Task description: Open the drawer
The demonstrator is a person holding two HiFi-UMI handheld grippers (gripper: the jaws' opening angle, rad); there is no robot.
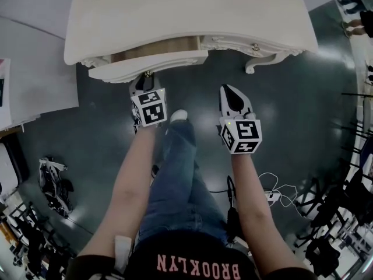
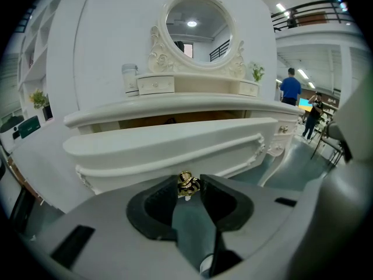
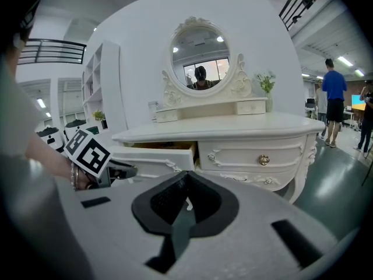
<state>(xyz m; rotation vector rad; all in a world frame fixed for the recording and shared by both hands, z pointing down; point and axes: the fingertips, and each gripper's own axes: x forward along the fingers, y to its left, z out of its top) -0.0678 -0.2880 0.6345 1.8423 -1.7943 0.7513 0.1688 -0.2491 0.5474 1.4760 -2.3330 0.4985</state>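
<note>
A cream carved dressing table (image 1: 175, 16) stands on a glossy grey-green floor (image 1: 291, 98) in a bright hall. Its left white drawer (image 1: 163, 65) sits partly out — my left tongs (image 1: 145, 81) clench its gold knob (image 2: 186, 184). My right tongs (image 3: 185, 181) hang closed, empty. Only the gripper views show the oval mirror (image 3: 201, 69).

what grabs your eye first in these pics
The white dressing table with its mirror fills the view ahead, its left drawer pulled partway out. The left tool is clamped on that drawer's gold knob, while the right tool hangs shut and empty beside it.
</note>
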